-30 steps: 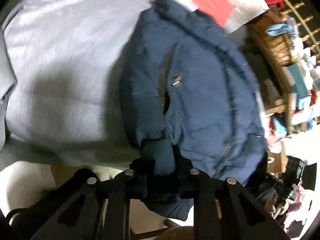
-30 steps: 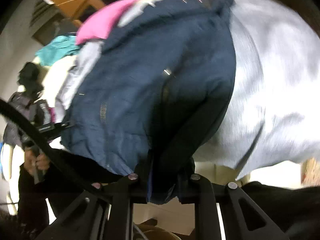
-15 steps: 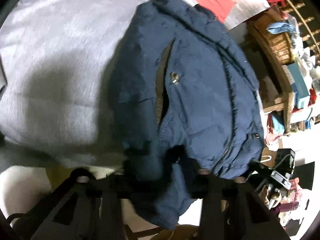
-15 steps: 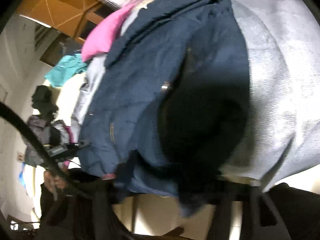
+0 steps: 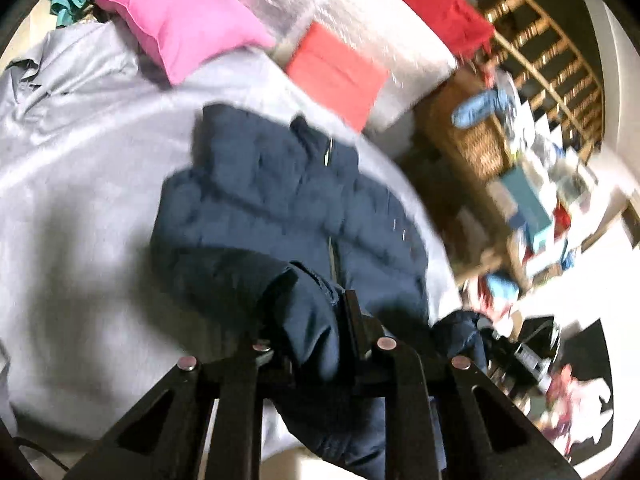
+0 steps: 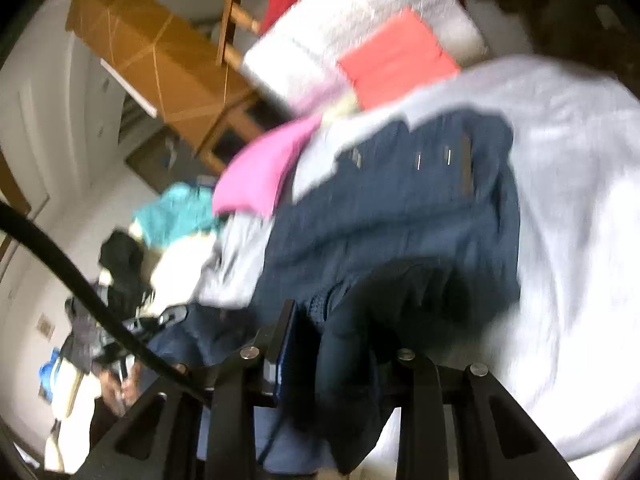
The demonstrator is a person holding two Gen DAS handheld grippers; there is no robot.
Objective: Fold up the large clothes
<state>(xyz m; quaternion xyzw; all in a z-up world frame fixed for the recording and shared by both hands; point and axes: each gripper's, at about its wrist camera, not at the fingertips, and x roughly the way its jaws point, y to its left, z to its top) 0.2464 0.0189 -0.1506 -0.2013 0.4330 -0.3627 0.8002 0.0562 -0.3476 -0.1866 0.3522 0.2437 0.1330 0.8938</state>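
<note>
A navy padded jacket (image 5: 288,208) lies on a grey sheet (image 5: 80,184), collar toward the far side. My left gripper (image 5: 316,340) is shut on a bunched fold of the jacket's near hem and holds it raised over the jacket body. In the right wrist view the same jacket (image 6: 400,208) lies on the grey sheet (image 6: 580,200). My right gripper (image 6: 336,344) is shut on a dark fold of the near hem. The views are motion-blurred.
A pink pillow (image 5: 176,20) and a grey-and-red cushion (image 5: 340,68) lie beyond the jacket. A wicker basket (image 5: 472,140) and cluttered shelves stand at the right. A cardboard box (image 6: 152,60), wooden chair legs and piled clothes (image 6: 176,216) show on the left of the right wrist view.
Both grippers have lifted the near hem and carried it toward the collar. The jacket now looks shorter and folded over. More of the pillows and room shows.
</note>
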